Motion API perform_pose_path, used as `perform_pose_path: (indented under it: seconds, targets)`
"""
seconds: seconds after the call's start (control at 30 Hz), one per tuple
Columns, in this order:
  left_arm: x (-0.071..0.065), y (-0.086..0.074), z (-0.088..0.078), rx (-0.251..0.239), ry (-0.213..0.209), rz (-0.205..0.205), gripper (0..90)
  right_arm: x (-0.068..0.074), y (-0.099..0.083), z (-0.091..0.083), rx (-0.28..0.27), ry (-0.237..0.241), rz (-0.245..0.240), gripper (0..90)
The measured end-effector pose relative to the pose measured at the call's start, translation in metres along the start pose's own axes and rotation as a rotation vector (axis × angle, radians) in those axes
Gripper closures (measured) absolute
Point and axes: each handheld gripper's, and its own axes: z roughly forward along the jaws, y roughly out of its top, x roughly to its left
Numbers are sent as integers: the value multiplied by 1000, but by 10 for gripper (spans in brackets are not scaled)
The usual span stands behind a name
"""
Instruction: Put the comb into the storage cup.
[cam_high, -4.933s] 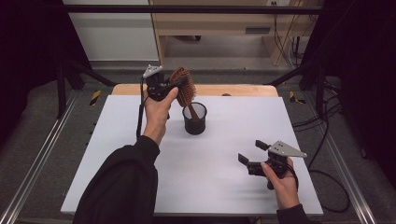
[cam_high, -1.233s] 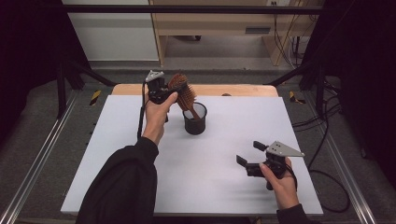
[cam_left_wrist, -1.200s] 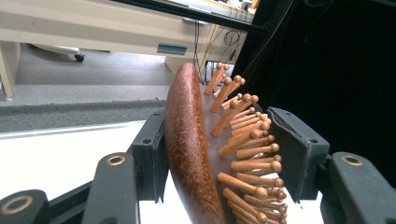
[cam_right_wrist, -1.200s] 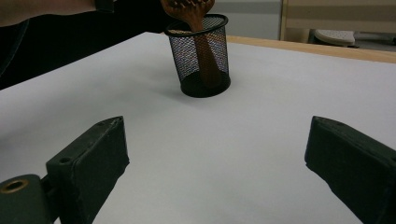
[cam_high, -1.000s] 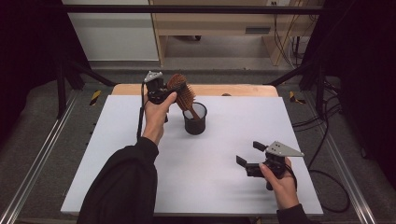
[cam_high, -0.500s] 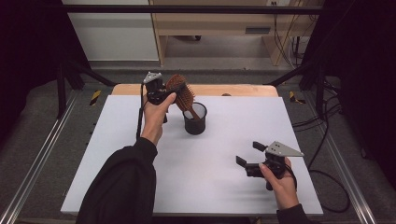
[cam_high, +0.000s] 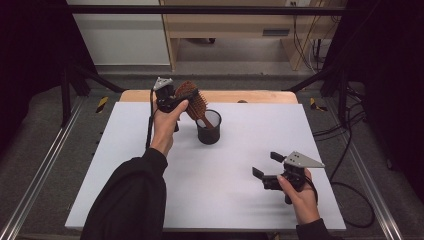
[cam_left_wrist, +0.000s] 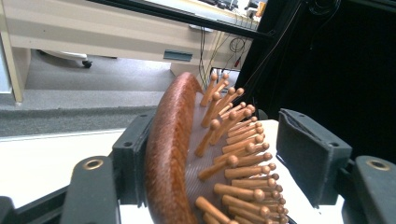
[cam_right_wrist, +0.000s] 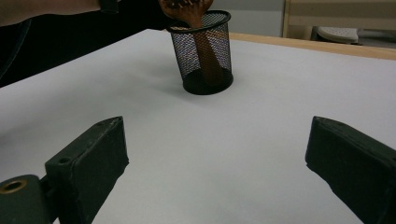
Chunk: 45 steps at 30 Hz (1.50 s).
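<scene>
— Two hand-held grippers: what's the left hand-held gripper (cam_high: 172, 102) doing?
— Jaws just opening around the brown wooden hairbrush (cam_left_wrist: 187, 158), its handle in the black mesh cup (cam_high: 208, 127) at five o'clock.
— Right hand-held gripper (cam_high: 265, 167)?
— Agape, empty; bare white desk (cam_high: 210, 190) around.

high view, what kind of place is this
Probably a lab or workshop set up for recording, not a home. A white table stands inside a black frame with metal rails along its sides, loose cables run over the grey floor, and a plain wooden desk stands behind.
</scene>
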Motion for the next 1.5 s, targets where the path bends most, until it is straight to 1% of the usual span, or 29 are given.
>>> perform_pose_path:
  seconds: [0.1, 0.37, 0.43, 0.5, 0.6, 0.7, 0.77, 0.83, 0.9, 1.07, 1.3, 1.5]
  targets:
    - [-1, 0, 0, -10, 7, -5, 259, 0, 0, 0, 5, 2, -1, 55]
    - [-1, 0, 1, -4, 5, -27, 155, 1, 0, 1, 8, 4, -2, 53]
    - [-1, 0, 1, -3, 5, -27, 133, 1, 0, 1, 7, 3, 0, 53]
    - [-1, 0, 1, -4, 11, -25, 94, 1, 0, 1, 9, 5, -1, 53]
    - [-1, 0, 1, -1, 20, -23, 65, 1, 0, 1, 8, 5, -3, 53]
    - [-1, 0, 0, -8, 22, -21, 55, 1, 0, 1, 8, 5, -3, 53]
    - [-2, 0, 0, -13, 21, -11, 54, 1, 0, 1, 8, 5, -2, 53]
    - [-3, 0, -1, -16, 29, 10, 53, 1, 0, 1, 9, 5, -1, 53]
    - [-4, 0, -1, -17, 33, 18, 52, 1, 0, 1, 9, 6, -3, 53]
    - [-4, -1, -2, -24, 28, 6, 52, 1, 0, 1, 9, 6, -3, 52]
    - [-4, -1, -3, -25, 29, 14, 50, 1, 0, 1, 9, 7, -3, 52]
    - [-2, -3, -5, -32, 34, 12, 50, 1, 0, 2, 10, 6, -3, 51]
